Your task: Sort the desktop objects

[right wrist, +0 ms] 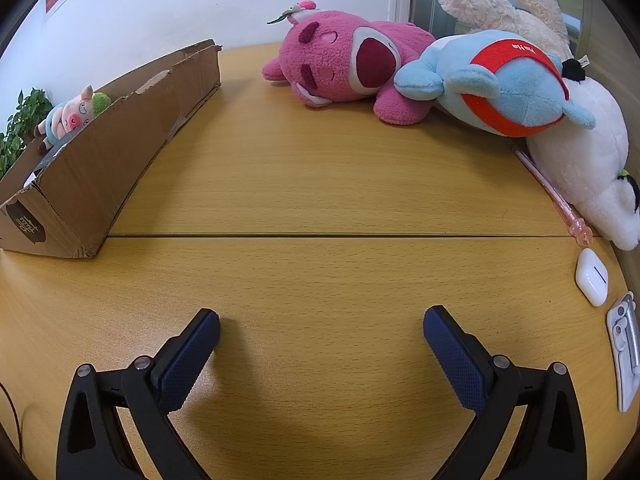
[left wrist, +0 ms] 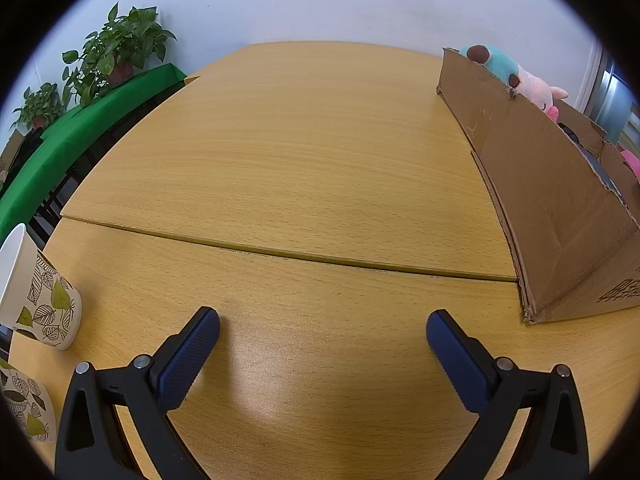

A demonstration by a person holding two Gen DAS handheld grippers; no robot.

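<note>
Blue-padded jaws of both grippers are spread wide w/ nothing between them, each hanging over bare wooden tabletop [right wrist: 320,184].

Landmark = cardboard box [right wrist: 88,168], open-topped, torn rim.

Left gripper [left wrist: 323,322]: box [left wrist: 552,200] sits to the right of it & further back. On the opposite side from the box, at the near table edge, two leaf-print paper cups [left wrist: 40,300], one just behind the other. Well beyond the box's far side of the table, potted plants [left wrist: 116,48] on a green-covered bench [left wrist: 80,128]. Teal-and-pink plush [left wrist: 516,76] pokes above the box's far rim.

Right gripper [right wrist: 321,320]: box lies to the left, further back. Across the table from the box, nearest first: white-and-grey clip-like item [right wrist: 624,344] (can't tell what exactly), white earbud case [right wrist: 592,282], pink pen [right wrist: 556,196] partly under a white plush [right wrist: 588,172]. Further back, blue plush w/ red band [right wrist: 508,88] leaning on the white one, pink bear plush [right wrist: 344,64] beside it, cream plush [right wrist: 504,4] behind. Small pig plush [right wrist: 68,118] is inside the box at its far end.
</note>
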